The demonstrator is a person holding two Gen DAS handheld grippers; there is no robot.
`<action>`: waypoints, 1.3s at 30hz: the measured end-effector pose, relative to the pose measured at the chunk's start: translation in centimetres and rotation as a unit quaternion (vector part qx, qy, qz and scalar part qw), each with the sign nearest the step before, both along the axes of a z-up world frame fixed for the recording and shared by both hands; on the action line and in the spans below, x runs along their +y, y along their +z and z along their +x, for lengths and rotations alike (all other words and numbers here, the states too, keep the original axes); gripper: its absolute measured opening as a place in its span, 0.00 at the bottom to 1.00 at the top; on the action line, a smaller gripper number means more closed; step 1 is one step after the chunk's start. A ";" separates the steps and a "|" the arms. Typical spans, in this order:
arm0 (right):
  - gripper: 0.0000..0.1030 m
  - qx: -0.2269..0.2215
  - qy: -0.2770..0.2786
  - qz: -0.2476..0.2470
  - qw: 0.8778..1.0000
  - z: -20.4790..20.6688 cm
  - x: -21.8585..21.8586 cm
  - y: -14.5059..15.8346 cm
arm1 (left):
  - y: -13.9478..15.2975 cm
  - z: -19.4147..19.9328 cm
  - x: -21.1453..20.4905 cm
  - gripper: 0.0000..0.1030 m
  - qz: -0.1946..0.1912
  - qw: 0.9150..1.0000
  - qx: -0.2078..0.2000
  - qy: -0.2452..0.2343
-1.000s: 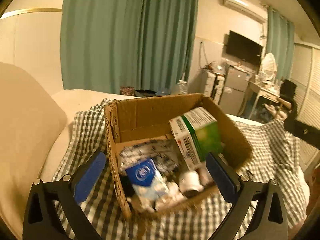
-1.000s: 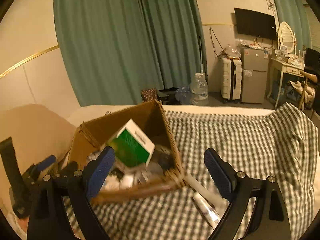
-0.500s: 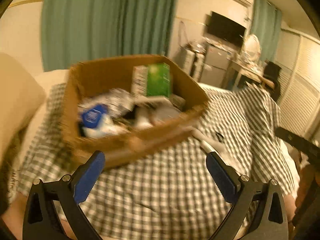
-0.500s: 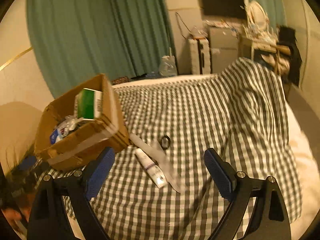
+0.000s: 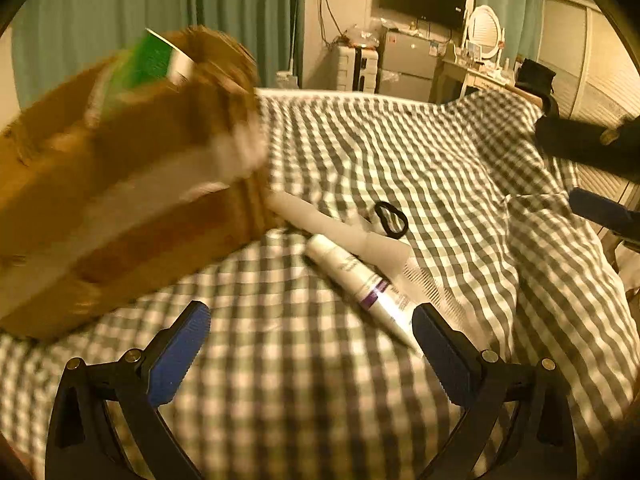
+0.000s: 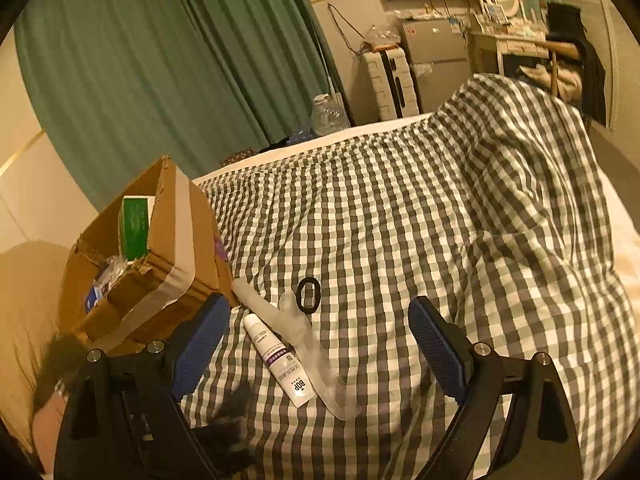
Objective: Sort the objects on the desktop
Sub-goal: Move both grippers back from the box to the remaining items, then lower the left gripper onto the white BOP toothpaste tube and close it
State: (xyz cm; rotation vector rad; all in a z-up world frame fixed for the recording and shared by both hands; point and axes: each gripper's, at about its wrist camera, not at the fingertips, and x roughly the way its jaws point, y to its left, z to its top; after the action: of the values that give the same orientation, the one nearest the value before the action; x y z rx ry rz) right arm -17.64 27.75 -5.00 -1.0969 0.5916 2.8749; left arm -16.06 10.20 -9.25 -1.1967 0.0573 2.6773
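Note:
A cardboard box (image 6: 160,264) with a green carton (image 6: 136,224) and small packets inside stands on the checked bedcover at the left; it is blurred in the left wrist view (image 5: 120,200). Beside it lie a white tube with a purple band (image 6: 276,360) (image 5: 360,284), a clear plastic comb (image 6: 296,332) (image 5: 340,228) and a black ring (image 6: 308,294) (image 5: 391,219). My left gripper (image 5: 310,354) is open and empty, low over the cover near the tube. My right gripper (image 6: 318,350) is open and empty, straddling the tube and comb from above.
The checked bedcover (image 6: 440,220) spreads to the right and drops off at the bed's right edge. Green curtains (image 6: 160,60), a suitcase (image 6: 390,84), a fridge (image 6: 434,60) and a dressing table (image 6: 516,44) stand beyond the bed. A beige headboard (image 6: 24,300) is at the left.
Both grippers have swung away from the box toward the right and come down over the bedcover. The tube, comb and ring have come into view. Both stayed open.

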 end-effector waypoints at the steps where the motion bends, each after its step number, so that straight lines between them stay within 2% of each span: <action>1: 0.88 -0.003 0.000 0.001 1.000 0.0 0.0 0.0 | -0.5 -0.4 0.3 1.00 0.009 1.000 -0.006 0.000; 4: 0.88 0.002 0.001 0.025 1.000 0.3 -0.5 0.5 | -2.1 -1.9 1.1 0.99 0.027 0.999 -0.028 0.009; 7: 0.88 -0.002 0.002 0.036 0.999 0.4 -0.8 0.5 | -3.2 -3.2 1.5 0.84 0.039 0.998 -0.047 0.009; 9: 0.88 -0.007 -0.002 0.030 1.000 0.4 -0.5 0.2 | -3.1 -3.4 1.4 0.56 0.053 0.998 -0.040 0.005; 10: 0.88 -0.011 -0.005 0.027 1.000 0.4 -0.4 0.1 | -2.9 -3.5 1.4 0.36 0.059 0.997 -0.043 -0.004; 14: 0.88 -0.021 -0.011 0.026 0.999 0.3 -0.5 -0.5 | -2.1 -3.1 0.2 0.18 0.066 0.997 -0.044 -0.020; 20: 0.88 -0.038 0.017 0.058 0.997 -0.4 -3.0 -1.2 | 0.4 -1.1 -3.8 0.15 0.030 1.000 -0.007 -0.001; 25: 0.88 -0.071 0.077 0.100 0.989 -2.8 -6.0 -2.8 | 1.5 -0.1 -6.3 0.15 0.029 1.000 0.004 0.007; 29: 0.86 -0.097 0.117 0.157 0.976 -4.9 -7.6 -4.0 | 1.2 -0.5 -6.2 0.15 0.043 0.999 -0.012 -0.021; 32: 0.86 -0.094 0.122 0.151 0.977 -5.7 -6.8 -4.0 | 0.1 -0.8 -5.3 0.17 0.058 0.997 -0.029 -0.046; 33: 0.86 -0.096 0.128 0.143 0.977 -6.1 -6.5 -4.1 | -0.5 -1.0 -4.7 0.20 0.054 0.996 -0.035 -0.055; 34: 0.86 -0.102 0.135 0.142 0.975 -6.5 -6.3 -4.5 | -1.0 -1.2 -4.3 0.28 0.051 0.996 -0.041 -0.060; 35: 0.86 -0.107 0.144 0.147 0.973 -6.8 -6.4 -4.8 | -1.6 -1.5 -3.9 0.44 0.046 0.996 -0.049 -0.064; 36: 0.85 -0.114 0.158 0.158 0.968 -7.2 -6.7 -5.4 | -2.5 -1.9 -3.6 0.51 0.041 0.995 -0.057 -0.065; 37: 0.83 -0.121 0.168 0.163 0.965 -7.5 -6.8 -6.0 | -3.1 -2.1 -3.5 0.52 0.036 0.995 -0.061 -0.064; 38: 0.75 -0.130 0.176 0.163 0.962 -7.9 -6.8 -6.6 | -3.5 -2.1 -3.6 0.46 0.034 0.996 -0.060 -0.062; 39: 0.66 -0.142 0.183 0.157 0.960 -8.4 -6.8 -7.3 | -3.7 -1.9 -3.9 0.35 0.030 0.997 -0.046 -0.057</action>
State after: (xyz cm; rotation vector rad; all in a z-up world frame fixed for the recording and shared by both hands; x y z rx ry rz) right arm -26.04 20.95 -12.26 -1.6599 -0.0906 2.8592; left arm -17.97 6.32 -12.91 -1.2573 0.0291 2.5045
